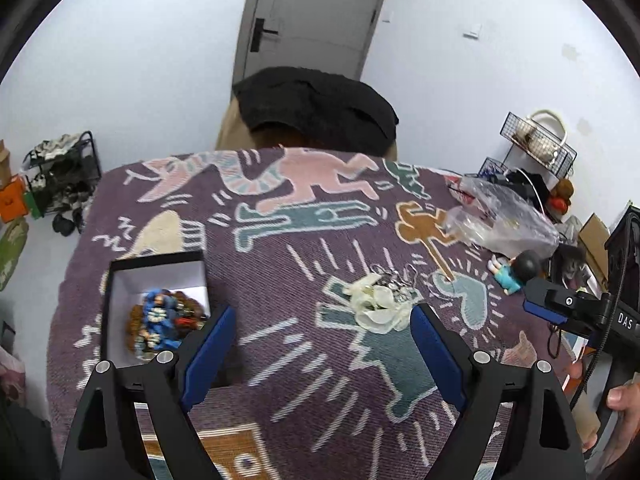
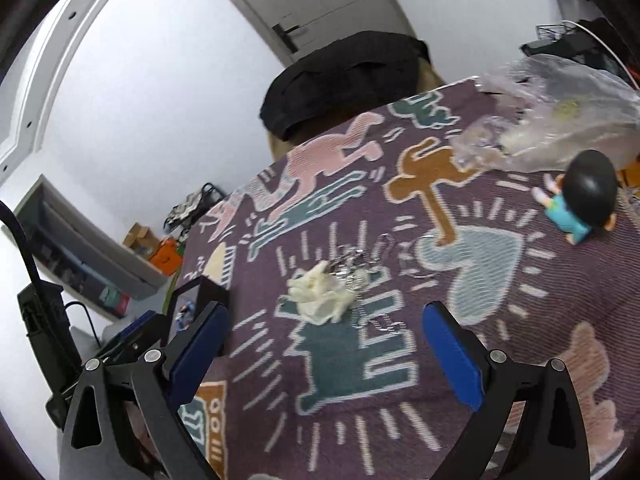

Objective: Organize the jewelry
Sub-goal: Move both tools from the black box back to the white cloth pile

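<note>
A small black box [image 1: 120, 280] with a white lining sits on the purple patterned cloth at the left; blue and brown beaded jewelry [image 1: 160, 320] lies inside it. A cream fabric flower piece [image 1: 376, 304] lies mid-table with silvery earrings and chains [image 1: 394, 282] tangled behind it. My left gripper [image 1: 322, 320] hangs open above the cloth between box and flower, nothing between its blue pads. In the right wrist view the flower piece [image 2: 322, 294] and silvery jewelry [image 2: 356, 260] lie just ahead of my right gripper [image 2: 324, 320], which is open and empty.
A crumpled clear plastic bag [image 1: 500, 216] and a small doll in blue [image 1: 514, 270] lie at the table's right. A black garment [image 1: 316, 108] drapes a chair behind the table. The other gripper [image 1: 576, 308] and a hand [image 1: 624, 408] show at the right edge. A shoe rack stands far left.
</note>
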Tool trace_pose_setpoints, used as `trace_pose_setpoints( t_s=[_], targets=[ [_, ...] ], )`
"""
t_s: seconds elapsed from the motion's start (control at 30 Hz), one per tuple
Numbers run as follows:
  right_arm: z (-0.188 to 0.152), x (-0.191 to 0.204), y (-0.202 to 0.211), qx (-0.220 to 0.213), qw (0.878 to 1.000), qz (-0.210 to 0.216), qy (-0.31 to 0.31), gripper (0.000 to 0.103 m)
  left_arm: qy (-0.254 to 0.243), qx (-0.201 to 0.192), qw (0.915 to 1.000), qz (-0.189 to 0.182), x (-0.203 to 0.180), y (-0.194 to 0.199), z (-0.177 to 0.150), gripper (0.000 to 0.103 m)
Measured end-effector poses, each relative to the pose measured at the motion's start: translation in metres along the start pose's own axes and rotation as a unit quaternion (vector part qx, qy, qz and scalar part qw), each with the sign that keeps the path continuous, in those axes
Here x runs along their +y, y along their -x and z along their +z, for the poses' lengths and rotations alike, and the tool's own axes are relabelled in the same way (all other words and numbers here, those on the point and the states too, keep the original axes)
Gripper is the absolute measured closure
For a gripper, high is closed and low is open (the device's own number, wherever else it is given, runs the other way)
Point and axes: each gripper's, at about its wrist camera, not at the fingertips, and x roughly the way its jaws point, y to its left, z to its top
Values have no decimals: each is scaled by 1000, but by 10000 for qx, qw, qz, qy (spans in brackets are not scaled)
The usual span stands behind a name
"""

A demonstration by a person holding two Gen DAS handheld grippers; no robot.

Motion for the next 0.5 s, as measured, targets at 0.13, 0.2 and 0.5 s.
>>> trace_pose_setpoints(
  t_s=[0.13,0.2,0.5],
  targets=[
    [1,-17,7,-74,9999,-89,-83,5,20,188,9997,-152,-9,-17,1,14],
    [1,-26,10,-97,9998,-130,-139,5,-9,254,9995,-210,-15,-25,1,15],
    [6,-69,12,-71,9985,-260,-478,17,-166,637,9972,-365,-48,-69,3,15]
  ],
)
